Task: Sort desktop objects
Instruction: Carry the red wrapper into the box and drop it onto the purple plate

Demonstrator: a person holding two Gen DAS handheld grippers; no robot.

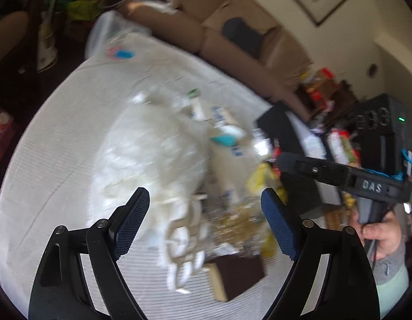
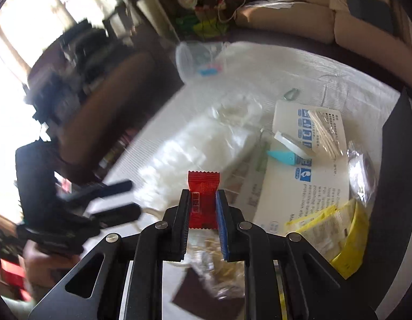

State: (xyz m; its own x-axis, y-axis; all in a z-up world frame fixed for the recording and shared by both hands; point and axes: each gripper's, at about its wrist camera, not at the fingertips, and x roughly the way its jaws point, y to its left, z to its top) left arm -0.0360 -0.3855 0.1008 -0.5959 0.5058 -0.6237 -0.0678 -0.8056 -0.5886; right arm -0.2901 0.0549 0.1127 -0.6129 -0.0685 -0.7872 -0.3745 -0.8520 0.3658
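My right gripper (image 2: 203, 200) is shut on a small red sachet (image 2: 203, 186) and holds it above the white table (image 2: 312, 69). My left gripper (image 1: 204, 200) is open and empty above a clear bag of white items (image 1: 147, 149). The same bag shows in the right wrist view (image 2: 206, 138). The right gripper also shows in the left wrist view (image 1: 286, 160), at the right, above the clutter; its fingertips are too blurred to read there. The left gripper shows in the right wrist view (image 2: 126, 200), blurred, at the left.
On the table lie a white printed sheet (image 2: 307, 176), a teal and white tool (image 2: 283, 154), a bundle of wooden sticks (image 2: 326, 130), yellow packets (image 2: 336, 229), a dark brown pad (image 1: 238, 274) and a clear plastic cup (image 2: 198, 58). A sofa (image 1: 232, 40) stands behind.
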